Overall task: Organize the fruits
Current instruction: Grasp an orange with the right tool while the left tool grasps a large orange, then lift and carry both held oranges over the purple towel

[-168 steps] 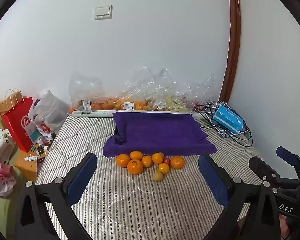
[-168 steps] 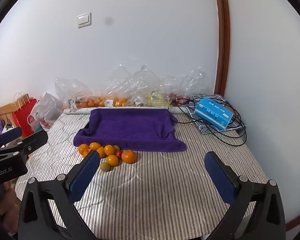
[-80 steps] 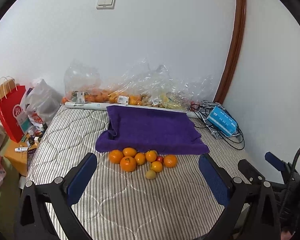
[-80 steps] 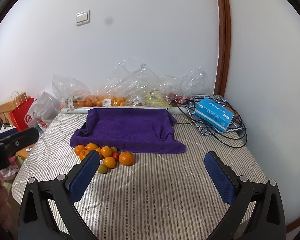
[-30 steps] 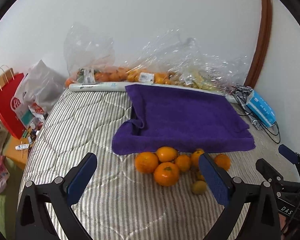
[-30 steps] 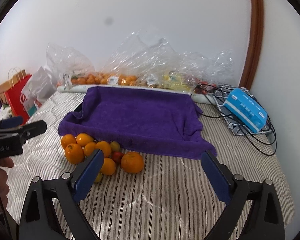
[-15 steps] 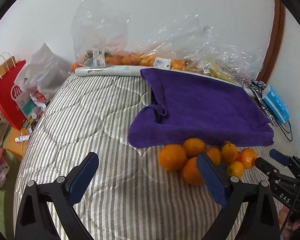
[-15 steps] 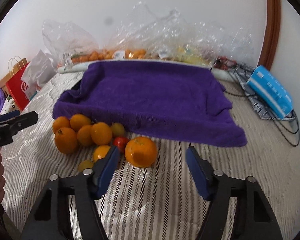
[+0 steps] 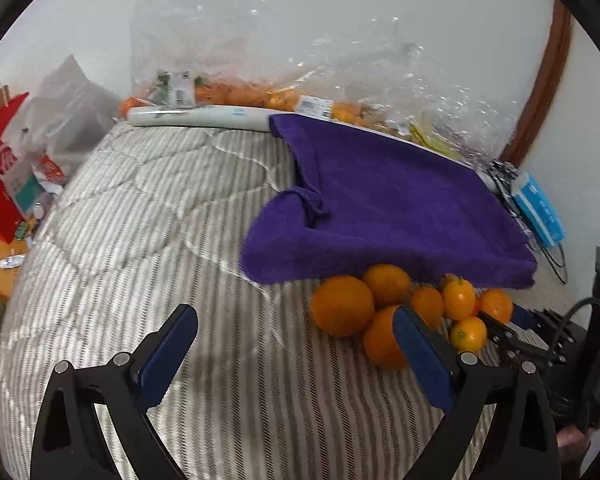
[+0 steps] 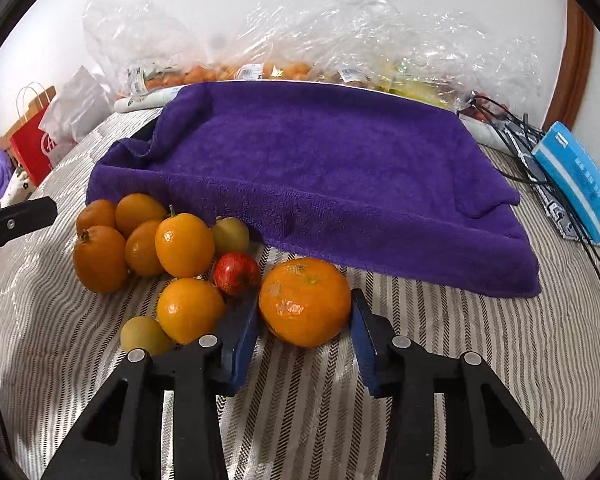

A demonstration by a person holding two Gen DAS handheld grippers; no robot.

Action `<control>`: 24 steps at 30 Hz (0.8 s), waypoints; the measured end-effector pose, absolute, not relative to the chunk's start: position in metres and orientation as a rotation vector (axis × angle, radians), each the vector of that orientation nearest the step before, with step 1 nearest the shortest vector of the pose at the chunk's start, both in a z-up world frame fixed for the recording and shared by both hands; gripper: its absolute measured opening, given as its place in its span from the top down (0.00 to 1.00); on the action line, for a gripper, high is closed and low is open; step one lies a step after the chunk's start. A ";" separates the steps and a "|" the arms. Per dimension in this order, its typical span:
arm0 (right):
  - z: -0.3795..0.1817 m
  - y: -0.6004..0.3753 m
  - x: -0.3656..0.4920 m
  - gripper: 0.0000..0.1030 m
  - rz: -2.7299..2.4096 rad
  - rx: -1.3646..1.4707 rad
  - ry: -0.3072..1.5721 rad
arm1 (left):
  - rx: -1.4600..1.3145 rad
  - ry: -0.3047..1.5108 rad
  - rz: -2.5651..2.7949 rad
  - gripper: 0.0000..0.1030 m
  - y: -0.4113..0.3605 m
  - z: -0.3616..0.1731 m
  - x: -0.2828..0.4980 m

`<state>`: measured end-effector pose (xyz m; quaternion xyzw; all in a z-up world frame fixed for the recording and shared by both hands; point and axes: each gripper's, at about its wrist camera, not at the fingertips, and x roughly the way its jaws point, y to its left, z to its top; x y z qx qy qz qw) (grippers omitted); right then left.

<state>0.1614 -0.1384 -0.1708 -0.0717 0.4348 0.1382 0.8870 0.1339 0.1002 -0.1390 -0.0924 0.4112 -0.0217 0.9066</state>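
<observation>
While the right gripper (image 10: 304,338) sits low on the striped bed (image 10: 440,360), its two blue jaws stand on each side of a big orange (image 10: 305,301). The jaws are right beside the orange's skin, but I cannot tell if they squeeze it yet.

At 10 o'clock from the big orange lies a small red fruit (image 10: 236,267). At 9 o'clock sits a smaller orange (image 10: 189,309), with a little yellow-green fruit (image 10: 145,335) touching it lower down. More oranges (image 10: 140,240) huddle in a pile farther out at 10 o'clock, against the edge of the purple towel (image 10: 320,160). The towel spreads out at 12 o'clock from the fruit.

From the left wrist view, the left gripper (image 9: 296,344) hangs over the bed with its jaws wide open and nothing between them. Its right jaw is in front of one orange of the pile (image 9: 342,305), which lies at 2 o'clock from it.

Clear plastic bags (image 10: 300,40) with more fruit inside lean on the wall behind the towel. A blue box (image 10: 576,178) rests on black cables at 2 o'clock. A red paper bag (image 9: 0,168) stands beside the bed at 9 o'clock.
</observation>
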 end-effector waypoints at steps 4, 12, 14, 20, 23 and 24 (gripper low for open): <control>-0.168 -0.150 0.156 0.58 0.267 -0.164 0.884 | -0.168 0.861 -0.084 0.07 0.085 -0.143 0.134; -0.168 -0.190 0.151 0.58 0.192 -0.138 0.882 | -0.162 0.903 -0.155 0.23 0.059 -0.155 0.136; -0.167 -0.197 0.151 0.58 0.192 -0.115 0.881 | -0.163 0.921 -0.171 0.27 0.051 -0.160 0.138; -0.170 -0.202 0.155 0.58 0.191 -0.081 0.906 | -0.181 0.921 -0.172 0.33 0.039 -0.170 0.139; -0.170 -0.201 0.155 0.58 0.211 -0.074 0.900 | -0.168 0.912 -0.155 0.41 0.034 -0.171 0.139; -0.170 -0.201 0.155 0.58 0.221 -0.071 0.899 | -0.158 0.908 -0.145 0.43 0.033 -0.171 0.138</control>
